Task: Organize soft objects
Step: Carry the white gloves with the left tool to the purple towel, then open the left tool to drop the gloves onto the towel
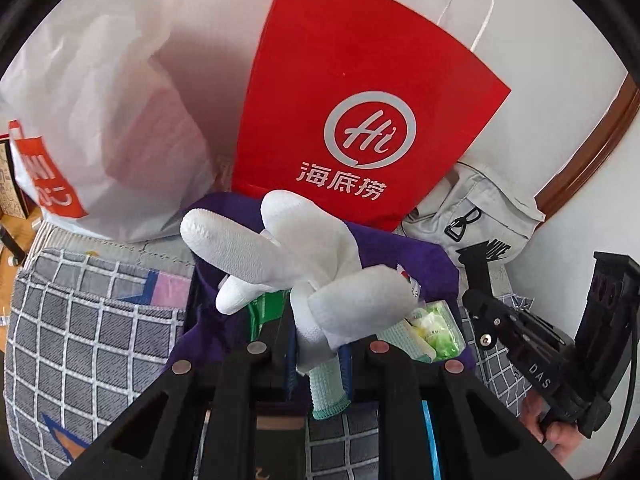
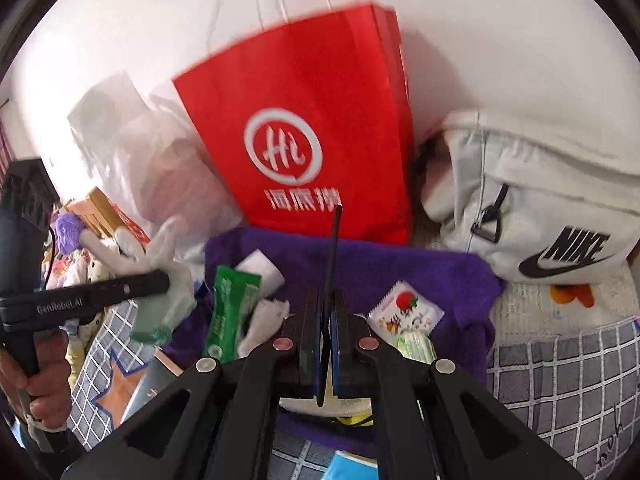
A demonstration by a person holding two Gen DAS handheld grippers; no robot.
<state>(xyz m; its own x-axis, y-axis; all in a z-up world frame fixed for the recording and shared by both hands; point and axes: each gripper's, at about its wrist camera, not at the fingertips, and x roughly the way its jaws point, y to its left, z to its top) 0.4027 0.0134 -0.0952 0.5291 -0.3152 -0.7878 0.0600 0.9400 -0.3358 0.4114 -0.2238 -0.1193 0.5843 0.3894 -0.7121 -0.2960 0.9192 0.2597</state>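
Observation:
My left gripper (image 1: 318, 354) is shut on a white work glove (image 1: 296, 264) with a green cuff and holds it up above a purple towel (image 1: 400, 248); the glove also shows in the right wrist view (image 2: 160, 276). My right gripper (image 2: 327, 340) is shut on a thin dark flat strip (image 2: 334, 256) that stands upright over the purple towel (image 2: 440, 276). On the towel lie a green packet (image 2: 228, 312), a crumpled white tissue (image 2: 264, 320), a white pad (image 2: 260, 272) and a strawberry-print sachet (image 2: 404, 310).
A red paper bag (image 1: 344, 92) stands behind the towel against the wall. A white plastic bag (image 1: 108, 128) sits to its left and a grey Nike bag (image 2: 552, 208) to its right. A grey checked blanket (image 1: 88, 344) covers the bed.

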